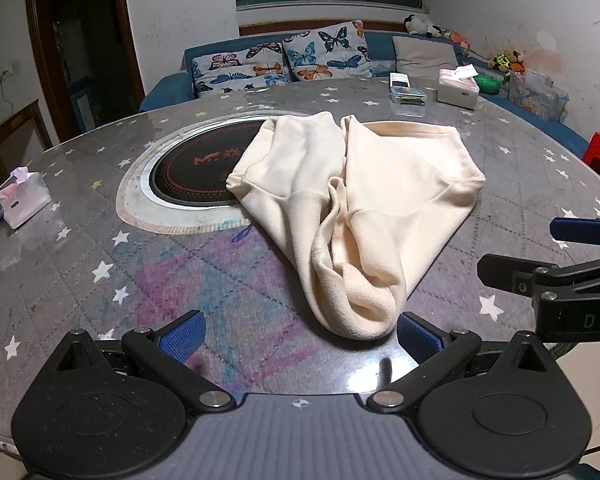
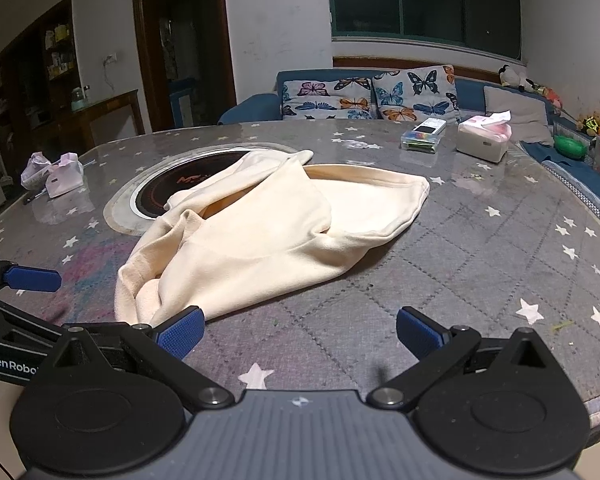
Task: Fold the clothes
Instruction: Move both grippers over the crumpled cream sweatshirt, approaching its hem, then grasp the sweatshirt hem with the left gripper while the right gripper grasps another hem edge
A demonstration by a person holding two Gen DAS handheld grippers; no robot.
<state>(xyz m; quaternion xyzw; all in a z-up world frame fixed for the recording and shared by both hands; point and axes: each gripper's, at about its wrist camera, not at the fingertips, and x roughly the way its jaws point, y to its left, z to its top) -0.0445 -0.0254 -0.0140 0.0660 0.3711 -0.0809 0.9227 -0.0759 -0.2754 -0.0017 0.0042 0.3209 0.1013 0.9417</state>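
1. Setting: a living room at night; a round table (image 1: 80, 248) under a grey star-print cover, with an inset hotplate (image 1: 192, 176) near its centre.
2. Left hand-held gripper (image 1: 300, 332): jaws spread wide, holding nothing. The bunched near end of the cream garment (image 1: 364, 200) lies between and just ahead of its fingertips.
3. Right hand-held gripper (image 2: 300, 332): likewise wide open and empty. The garment lies ahead and to its left, its near hem touching or just beside the left fingertip (image 2: 182, 334).
4. Garment: loosely heaped, long axis running away from both grippers, far end overlapping the hotplate. The left one is judged better aligned.
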